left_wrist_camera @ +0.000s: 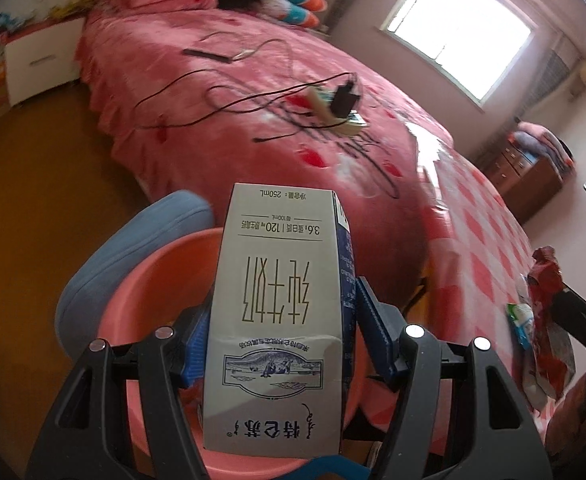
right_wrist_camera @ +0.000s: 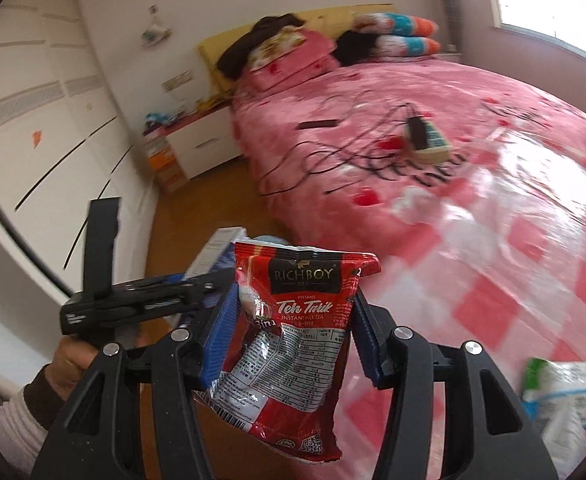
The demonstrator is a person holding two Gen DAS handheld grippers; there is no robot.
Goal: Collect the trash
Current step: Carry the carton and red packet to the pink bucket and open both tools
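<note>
- My left gripper pinches a white milk carton, hanging over the pink basin on a blue stool.
- My right gripper is pressed onto a red tea sachet, above the checked end of the bed.
- Both pieces are lifted, neither dropped; I judge the task roughly midway.
- A green-and-white wrapper lies on the bed, uncollected.
- Only the left view shows the basin; as far as it shows, nothing lies inside.
- Only the right view shows my hand gripping the other tool, and the wardrobe.
</note>
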